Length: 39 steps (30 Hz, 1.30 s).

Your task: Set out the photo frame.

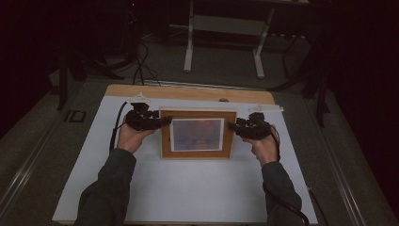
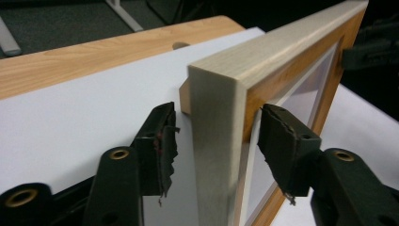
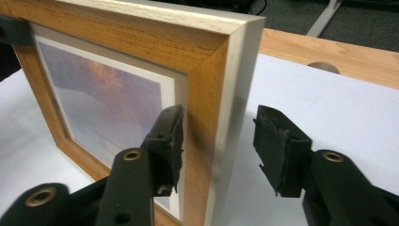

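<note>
High view is showing left tongs and right tongs straddling, spread, the picture frame; uneven closing risks tipping it onto the tabletop.

No readable txt, labels or nos. anywhere (too dim).

Dim room; grey carpet floor; white-legged desk frame behind; wooden table, white mat.
</note>
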Each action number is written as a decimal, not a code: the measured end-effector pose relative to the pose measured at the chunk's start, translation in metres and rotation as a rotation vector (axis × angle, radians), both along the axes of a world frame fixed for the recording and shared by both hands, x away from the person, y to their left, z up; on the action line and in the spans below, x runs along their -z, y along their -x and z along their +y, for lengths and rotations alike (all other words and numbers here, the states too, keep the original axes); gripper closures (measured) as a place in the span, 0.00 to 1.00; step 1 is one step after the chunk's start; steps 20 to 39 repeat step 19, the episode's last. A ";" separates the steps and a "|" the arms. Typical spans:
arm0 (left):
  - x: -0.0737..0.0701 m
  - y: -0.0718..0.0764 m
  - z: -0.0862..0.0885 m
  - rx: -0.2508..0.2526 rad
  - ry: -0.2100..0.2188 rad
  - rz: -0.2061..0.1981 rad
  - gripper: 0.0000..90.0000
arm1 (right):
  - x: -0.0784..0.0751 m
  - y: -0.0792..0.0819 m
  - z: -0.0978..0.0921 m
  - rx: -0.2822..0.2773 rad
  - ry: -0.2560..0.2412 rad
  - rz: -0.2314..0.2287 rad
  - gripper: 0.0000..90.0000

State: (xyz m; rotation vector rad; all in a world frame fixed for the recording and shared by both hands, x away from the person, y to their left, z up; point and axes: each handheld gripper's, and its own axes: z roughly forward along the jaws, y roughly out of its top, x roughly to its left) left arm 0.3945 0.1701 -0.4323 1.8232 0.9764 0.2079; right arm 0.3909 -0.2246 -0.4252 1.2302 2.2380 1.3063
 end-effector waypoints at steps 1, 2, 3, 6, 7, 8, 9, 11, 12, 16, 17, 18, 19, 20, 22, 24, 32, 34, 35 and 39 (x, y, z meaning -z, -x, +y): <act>0.000 0.001 0.001 -0.001 0.003 -0.004 0.51 | 0.000 0.001 -0.001 0.003 -0.002 0.000 0.56; -0.001 0.002 0.002 0.002 0.006 -0.006 0.50 | -0.001 0.001 -0.002 0.002 -0.002 -0.001 0.55; -0.002 0.003 0.002 0.002 0.014 -0.009 0.49 | -0.001 0.001 -0.004 0.002 -0.003 -0.004 0.54; -0.006 0.008 0.005 0.005 0.021 -0.024 0.48 | -0.003 0.003 -0.006 0.000 -0.016 -0.009 0.52; -0.007 0.009 0.006 0.004 0.023 -0.026 0.47 | -0.004 0.004 -0.007 0.001 -0.019 -0.011 0.52; -0.008 0.011 0.008 0.003 0.025 -0.029 0.47 | -0.004 0.005 -0.007 0.001 -0.019 -0.012 0.51; -0.009 0.012 0.009 0.000 0.026 -0.033 0.47 | -0.005 0.005 -0.007 -0.001 -0.017 -0.014 0.51; -0.011 0.016 0.012 -0.005 0.020 -0.039 0.46 | -0.005 0.007 -0.008 -0.001 -0.015 -0.016 0.50; -0.012 0.018 0.014 -0.009 0.022 -0.044 0.46 | -0.006 0.007 -0.009 0.000 -0.018 -0.015 0.50; -0.014 0.028 0.021 -0.027 0.029 -0.049 0.46 | -0.005 0.010 -0.012 0.000 -0.024 -0.016 0.49; -0.015 0.031 0.023 -0.033 0.018 -0.051 0.46 | -0.005 0.011 -0.013 0.000 -0.022 -0.011 0.48; -0.016 0.034 0.025 -0.043 0.008 -0.055 0.46 | -0.004 0.012 -0.014 -0.003 -0.018 -0.011 0.48; -0.017 0.038 0.028 -0.051 0.003 -0.062 0.46 | -0.004 0.014 -0.016 -0.003 -0.016 -0.011 0.47; -0.017 0.038 0.028 -0.051 0.003 -0.062 0.46 | -0.004 0.014 -0.016 -0.003 -0.016 -0.011 0.47; -0.017 0.038 0.028 -0.051 0.003 -0.062 0.46 | -0.004 0.014 -0.016 -0.003 -0.016 -0.011 0.47; -0.017 0.038 0.028 -0.051 0.003 -0.062 0.46 | -0.004 0.014 -0.016 -0.003 -0.016 -0.011 0.47; -0.017 0.038 0.028 -0.051 0.003 -0.062 0.46 | -0.004 0.014 -0.016 -0.003 -0.016 -0.011 0.47; -0.017 0.038 0.028 -0.051 0.003 -0.062 0.46 | -0.004 0.014 -0.016 -0.003 -0.016 -0.011 0.47; -0.017 0.038 0.028 -0.051 0.003 -0.062 0.46 | -0.004 0.014 -0.016 -0.003 -0.016 -0.011 0.47; -0.017 0.038 0.028 -0.051 0.003 -0.062 0.46 | -0.004 0.014 -0.016 -0.003 -0.016 -0.011 0.47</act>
